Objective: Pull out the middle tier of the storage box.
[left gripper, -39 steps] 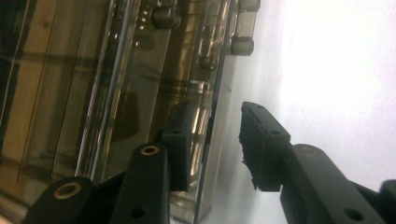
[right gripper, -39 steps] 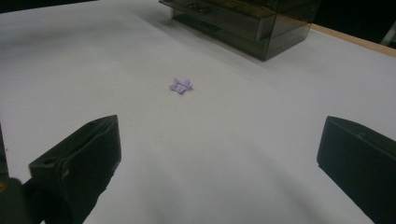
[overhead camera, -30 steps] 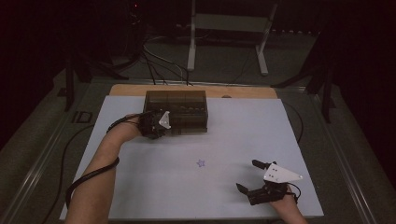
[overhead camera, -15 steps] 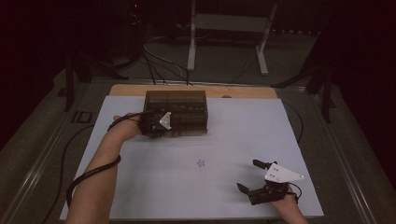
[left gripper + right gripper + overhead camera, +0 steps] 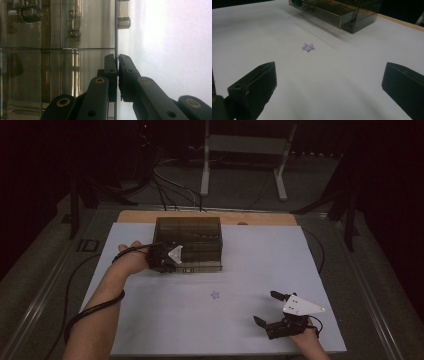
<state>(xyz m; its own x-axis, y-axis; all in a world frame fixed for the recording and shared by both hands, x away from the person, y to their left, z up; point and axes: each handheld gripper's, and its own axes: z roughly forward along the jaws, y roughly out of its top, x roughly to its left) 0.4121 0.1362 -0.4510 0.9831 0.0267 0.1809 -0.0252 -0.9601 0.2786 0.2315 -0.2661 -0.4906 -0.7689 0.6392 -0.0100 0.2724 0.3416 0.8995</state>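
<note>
A smoky see-through box (image 5: pixel 192 237) with compartments stands at the back of the white mat (image 5: pixel 260 260). My left gripper (image 5: pixel 179 266) is at its front left corner. In the left gripper view its jaws (image 5: pixel 117 58) have just been closing and now pinch the thin front edge (image 5: pixel 116 30) of the box (image 5: pixel 62 37). A small purple star-shaped piece (image 5: pixel 215 295) lies on the mat, loose. My right gripper (image 5: pixel 265 307) rests near the front right, open, with nothing between its jaws (image 5: pixel 329 80). It faces the purple piece (image 5: pixel 308 47) and the box (image 5: pixel 342 10) beyond.
A small clasp (image 5: pixel 123 15) sits on the box front. A wooden table edge (image 5: pixel 260 218) shows behind the mat. Cables (image 5: pixel 175 190) and a stand's legs (image 5: pixel 205 170) lie on the dark floor beyond. A black cable (image 5: pixel 95 307) loops around the left forearm.
The left gripper has shifted very slightly at the box's front left corner. The right gripper and the purple piece have stayed put.
</note>
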